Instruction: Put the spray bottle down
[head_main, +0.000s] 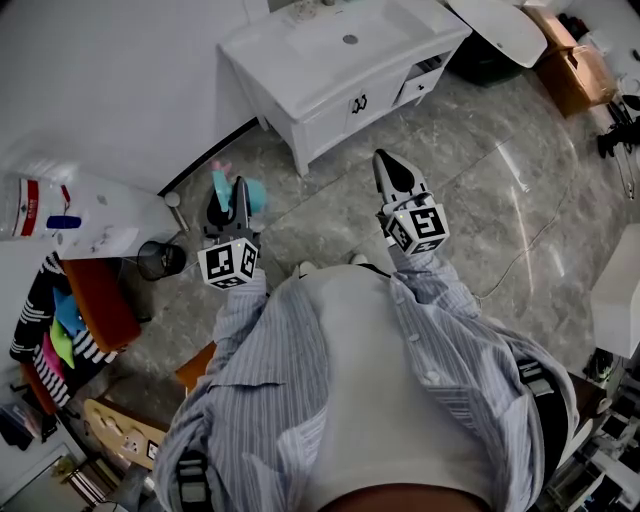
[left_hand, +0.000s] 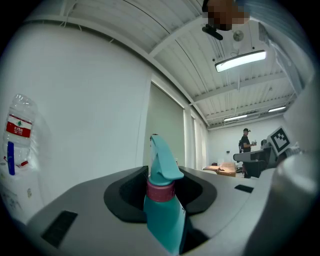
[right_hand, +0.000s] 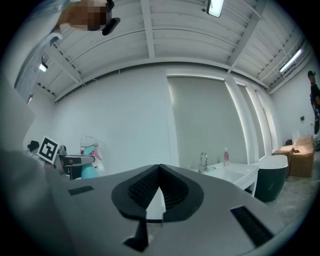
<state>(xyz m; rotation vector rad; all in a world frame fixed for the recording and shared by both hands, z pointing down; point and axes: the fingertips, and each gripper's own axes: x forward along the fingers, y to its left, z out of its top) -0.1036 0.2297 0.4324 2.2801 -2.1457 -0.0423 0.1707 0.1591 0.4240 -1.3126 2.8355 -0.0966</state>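
A teal spray bottle (left_hand: 162, 212) with a pink collar and a teal trigger head stands upright between the jaws of my left gripper (left_hand: 161, 187), which is shut on its body just under the collar. In the head view the left gripper (head_main: 228, 205) is held level over the floor, left of the white vanity, with the spray bottle (head_main: 222, 187) showing past its jaws. My right gripper (head_main: 388, 165) is level beside it with its jaws together and nothing in them. In the right gripper view the right gripper (right_hand: 159, 170) points at the wall, with the spray bottle (right_hand: 89, 171) at far left.
A white vanity with a sink (head_main: 300, 75) stands ahead. At left a white table (head_main: 110, 215) carries a clear water bottle (head_main: 35, 205); a black mesh bin (head_main: 160, 260) and an orange stool (head_main: 100, 300) stand below it. A cardboard box (head_main: 575, 70) lies far right.
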